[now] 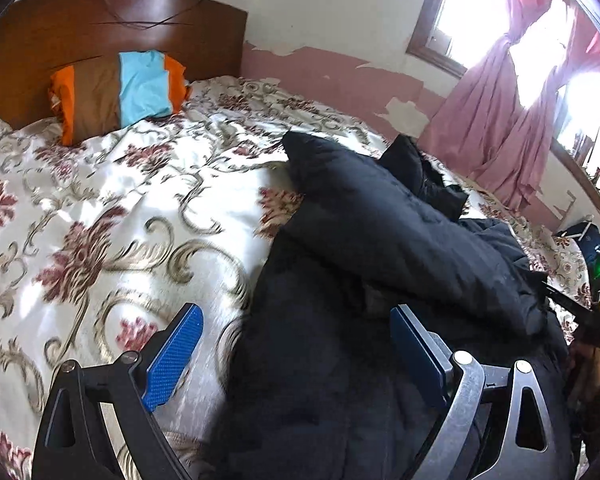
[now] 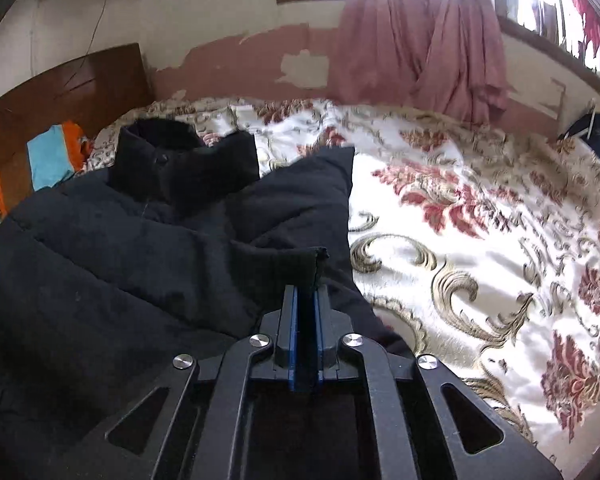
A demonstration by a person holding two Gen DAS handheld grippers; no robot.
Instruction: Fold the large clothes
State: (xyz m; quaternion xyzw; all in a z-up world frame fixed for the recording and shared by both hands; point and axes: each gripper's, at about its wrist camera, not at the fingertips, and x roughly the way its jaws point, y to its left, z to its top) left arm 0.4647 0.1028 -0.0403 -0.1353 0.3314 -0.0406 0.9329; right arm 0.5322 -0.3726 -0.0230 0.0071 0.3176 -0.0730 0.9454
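A large black padded jacket (image 1: 380,248) lies on a bed with a floral cover (image 1: 100,208). In the left wrist view one sleeve is folded across the body, and my left gripper (image 1: 296,320) stands open over the jacket's left edge, its blue pads wide apart with nothing pressed between them. In the right wrist view the jacket (image 2: 120,248) fills the left half, collar at the far end. My right gripper (image 2: 306,292) is shut on the ribbed cuff (image 2: 296,262) of a sleeve, which sticks up between the blue pads. The right gripper's body (image 1: 596,280) shows at the left wrist view's right edge.
A wooden headboard (image 1: 100,28) and an orange, brown and blue pillow (image 1: 120,88) are at the bed's head. Pink curtains (image 2: 420,40) hang under bright windows behind the bed. A dark item (image 2: 596,136) sits at the far right. Bare bed cover (image 2: 480,240) stretches to the right of the jacket.
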